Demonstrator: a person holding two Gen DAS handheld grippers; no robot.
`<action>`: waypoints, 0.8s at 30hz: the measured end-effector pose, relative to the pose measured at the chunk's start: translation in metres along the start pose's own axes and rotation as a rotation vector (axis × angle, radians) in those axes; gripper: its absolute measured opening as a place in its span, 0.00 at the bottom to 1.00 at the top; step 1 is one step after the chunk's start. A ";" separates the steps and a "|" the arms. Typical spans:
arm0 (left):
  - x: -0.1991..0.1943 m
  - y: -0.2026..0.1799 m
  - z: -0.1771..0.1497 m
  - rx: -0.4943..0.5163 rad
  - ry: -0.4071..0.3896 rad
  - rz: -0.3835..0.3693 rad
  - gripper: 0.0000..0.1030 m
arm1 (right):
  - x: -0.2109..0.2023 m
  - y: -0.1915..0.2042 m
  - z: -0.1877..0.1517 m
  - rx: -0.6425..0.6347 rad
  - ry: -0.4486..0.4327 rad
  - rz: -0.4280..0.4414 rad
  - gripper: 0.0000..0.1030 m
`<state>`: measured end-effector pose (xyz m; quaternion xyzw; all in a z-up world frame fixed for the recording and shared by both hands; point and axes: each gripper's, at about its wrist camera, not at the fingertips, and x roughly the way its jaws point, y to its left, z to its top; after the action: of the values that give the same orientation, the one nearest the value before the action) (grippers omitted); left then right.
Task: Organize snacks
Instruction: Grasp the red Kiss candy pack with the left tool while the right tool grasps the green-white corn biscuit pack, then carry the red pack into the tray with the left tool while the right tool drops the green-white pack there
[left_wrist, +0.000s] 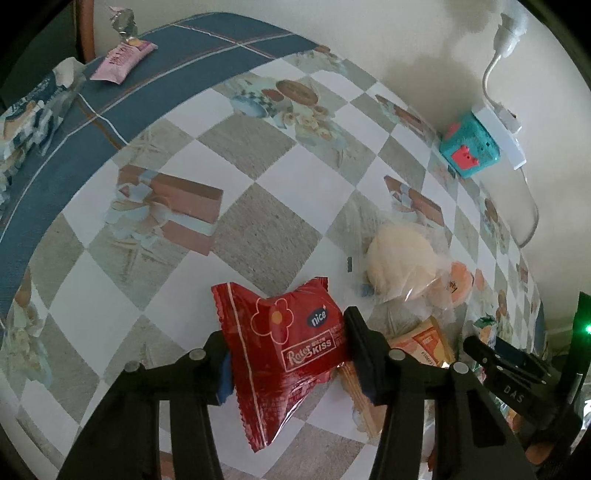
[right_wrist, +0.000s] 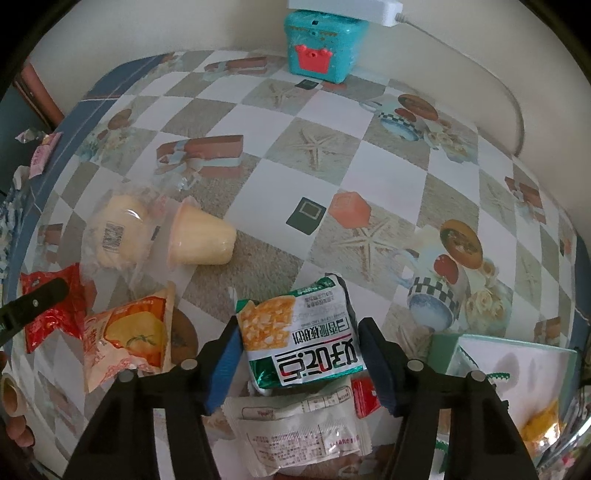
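Red snack packet (left_wrist: 291, 350): lying between the fingers of the left claw (left_wrist: 286, 356), one corner tilting up off the checked surface (left_wrist: 258, 206), its long axis running from upper right to lower left in the left wrist view.
Left claw state: fingers sitting against both sides of the red packet, so it is gripping it; the pads are pressing the wrapper's puffed middle.
Green-and-white snack packet (right_wrist: 301, 339): sitting straight ahead between the fingers of the right claw (right_wrist: 299, 354), resting on a white sachet (right_wrist: 299, 435), its printed long side running across the gap.
Right claw state: partly open; the left pad is touching the packet's edge, the right pad is looking just clear, so no firm grip yet.
Nearer hand: each claw is already straddling its own packet.
Neighbours: an orange-printed packet (right_wrist: 125, 339) is lying between the two claws; a jelly cup (right_wrist: 201, 236) is lying on its side further off.
Likely goal: a green-edged box (right_wrist: 441, 350) is sitting just right of the right claw, probably where the packets are going.
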<state>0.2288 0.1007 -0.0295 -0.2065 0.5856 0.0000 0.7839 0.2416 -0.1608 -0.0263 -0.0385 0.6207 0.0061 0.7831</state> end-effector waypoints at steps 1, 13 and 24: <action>-0.003 0.000 0.000 -0.003 -0.005 0.000 0.52 | -0.004 -0.001 -0.001 0.004 -0.005 0.001 0.62; -0.049 -0.004 -0.008 -0.034 -0.076 0.000 0.52 | -0.056 -0.014 -0.011 0.066 -0.089 0.021 0.61; -0.092 -0.042 -0.040 -0.005 -0.117 -0.059 0.52 | -0.106 -0.042 -0.075 0.258 -0.175 0.028 0.61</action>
<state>0.1736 0.0714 0.0595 -0.2253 0.5325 -0.0094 0.8158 0.1471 -0.2034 0.0616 0.0716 0.5462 -0.0594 0.8325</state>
